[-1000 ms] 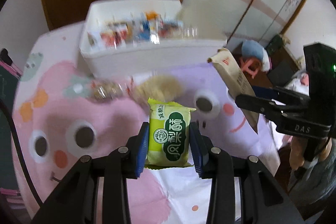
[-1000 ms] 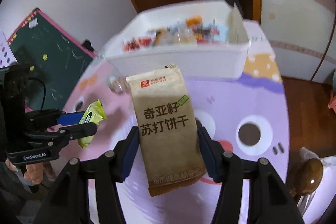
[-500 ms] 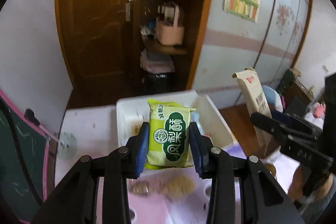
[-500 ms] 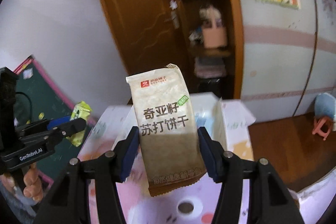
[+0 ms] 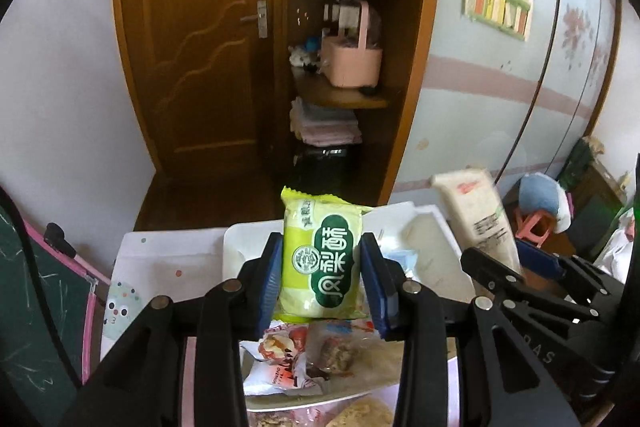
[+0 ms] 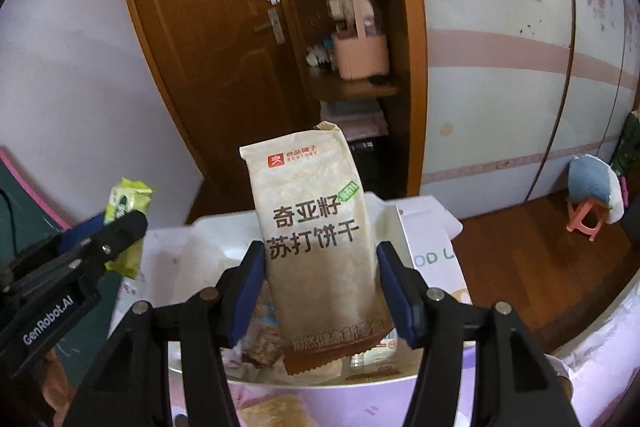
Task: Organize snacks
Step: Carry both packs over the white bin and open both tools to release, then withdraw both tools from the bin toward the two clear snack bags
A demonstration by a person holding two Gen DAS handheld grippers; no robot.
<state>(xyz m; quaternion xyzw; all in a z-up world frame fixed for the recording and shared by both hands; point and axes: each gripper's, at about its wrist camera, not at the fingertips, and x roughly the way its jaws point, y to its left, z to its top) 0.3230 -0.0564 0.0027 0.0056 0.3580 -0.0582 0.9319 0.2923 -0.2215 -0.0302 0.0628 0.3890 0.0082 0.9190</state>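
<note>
A green pineapple-cake packet (image 5: 322, 261) is clamped upright between the blue pads of the left gripper (image 5: 323, 279), whose jaws are closed to the width of the packet. Its lower edge is hidden behind the gripper frame. A tall beige soda-cracker packet (image 6: 320, 243) is pinched in the same manner by the right gripper (image 6: 322, 291), with the brown bottom seam hanging below the pads.

Both packets are held above a white bin (image 5: 440, 227), which stands on a pink and purple cartoon tablecloth (image 6: 400, 403). Only part of the bin is seen in either view, the near wall being cut off by the gripper arms. Inside it, several wrapped snacks (image 5: 288, 355) are glimpsed beneath the left gripper, but they are blurred and their labels cannot be read.

In the left wrist view, the right gripper (image 5: 516, 263) is seen at the right edge with the beige packet (image 5: 480, 215) tilted in it. In the right wrist view, the left gripper (image 6: 108, 231) is seen at the left, partly out of frame, and only the top of the green packet (image 6: 126, 201) is shown.

Behind, a brown wooden door (image 5: 192, 47) and open shelves (image 5: 344, 99) with a pink basket (image 5: 352, 61) are seen.
</note>
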